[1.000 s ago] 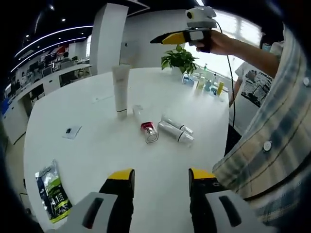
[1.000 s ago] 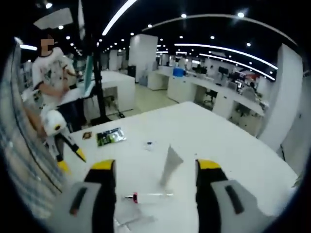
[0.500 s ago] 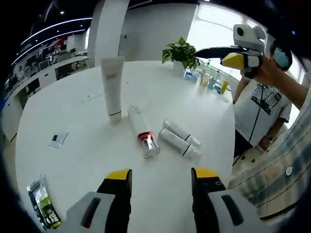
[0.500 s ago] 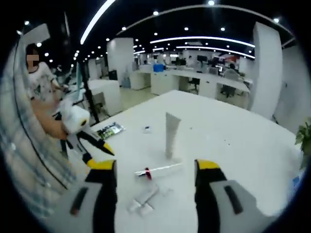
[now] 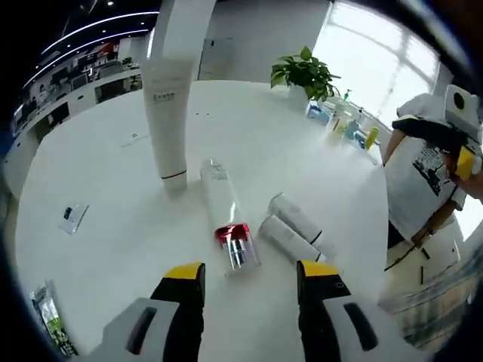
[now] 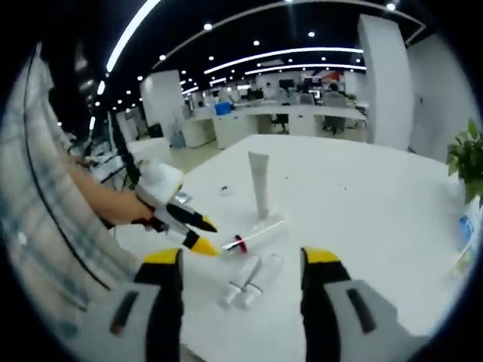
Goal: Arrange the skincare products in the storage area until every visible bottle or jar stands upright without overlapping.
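Note:
A tall white tube (image 5: 167,113) stands upright on the round white table (image 5: 98,173). Just in front of it a clear bottle with a red collar (image 5: 225,213) lies on its side. Two small white bottles (image 5: 294,230) lie side by side to its right. My left gripper (image 5: 249,280) hovers open just short of the lying bottles, holding nothing. From the right gripper view, the tube (image 6: 260,183), the clear bottle (image 6: 256,234) and the white pair (image 6: 249,279) sit ahead of my open right gripper (image 6: 241,258). The left gripper (image 6: 205,235) reaches in there, held by a hand.
A potted plant (image 5: 306,75) and several small bottles (image 5: 339,124) stand at the table's far edge. A small packet (image 5: 72,217) and a green sachet (image 5: 49,324) lie at the left. A person in a printed shirt (image 5: 426,181) stands at the right, beside the right gripper (image 5: 453,139).
The left gripper has come down and closer to the lying bottles. The right gripper has swung lower and off to the side. The products on the table have not moved.

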Demonstrator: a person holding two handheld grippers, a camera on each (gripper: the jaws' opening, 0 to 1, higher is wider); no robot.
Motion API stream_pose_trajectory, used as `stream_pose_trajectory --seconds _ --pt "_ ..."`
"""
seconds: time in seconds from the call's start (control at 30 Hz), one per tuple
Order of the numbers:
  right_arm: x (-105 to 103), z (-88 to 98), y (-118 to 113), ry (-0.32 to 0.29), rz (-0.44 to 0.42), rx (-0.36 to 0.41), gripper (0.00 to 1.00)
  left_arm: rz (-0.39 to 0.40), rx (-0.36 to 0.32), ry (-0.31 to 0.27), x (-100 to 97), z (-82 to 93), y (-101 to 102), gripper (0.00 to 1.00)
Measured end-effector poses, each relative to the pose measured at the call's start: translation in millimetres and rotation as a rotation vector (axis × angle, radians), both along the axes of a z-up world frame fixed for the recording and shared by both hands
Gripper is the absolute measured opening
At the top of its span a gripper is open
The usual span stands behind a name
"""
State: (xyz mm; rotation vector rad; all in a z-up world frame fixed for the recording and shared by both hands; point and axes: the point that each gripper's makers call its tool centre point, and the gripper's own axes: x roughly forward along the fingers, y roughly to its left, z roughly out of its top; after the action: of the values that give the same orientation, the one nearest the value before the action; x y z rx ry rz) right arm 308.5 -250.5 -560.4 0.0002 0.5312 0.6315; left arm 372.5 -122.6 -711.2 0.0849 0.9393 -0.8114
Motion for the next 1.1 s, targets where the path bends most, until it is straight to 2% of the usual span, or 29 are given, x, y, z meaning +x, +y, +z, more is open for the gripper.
stream_pose_trajectory --seconds 0.07,0.23,0.5,0.53,1.0,1.07,1.1 --pt "-8 -3.4 -3 0.012 -0.012 0.008 0.60 0.001 0.042 -0.005 5.3 -10.2 1 0.50" --pt "-19 -4.7 -11 0.017 -0.031 0.003 0.60 0.057 0.057 0.003 16.3 -18.2 1 0.50" --pt "-30 -8.5 -30 0.031 -0.078 0.008 0.60 0.046 0.111 -0.001 24.6 -31.5 -6 0.50" --pt "-31 -9.5 -32 0.031 -0.085 0.012 0.60 0.034 0.134 -0.004 25.4 -35.9 -6 0.49" --pt "-40 -20.2 -49 0.057 -0.120 0.030 0.59 0.027 0.204 0.020 30.3 -48.3 -2 0.42" --pt "-40 -22.6 -51 0.060 -0.124 0.029 0.58 0.028 0.204 0.013 32.9 -48.4 -3 0.42" --pt "-41 -25.8 -53 0.065 -0.124 0.022 0.58 0.048 0.190 0.028 34.4 -47.8 -6 0.42"
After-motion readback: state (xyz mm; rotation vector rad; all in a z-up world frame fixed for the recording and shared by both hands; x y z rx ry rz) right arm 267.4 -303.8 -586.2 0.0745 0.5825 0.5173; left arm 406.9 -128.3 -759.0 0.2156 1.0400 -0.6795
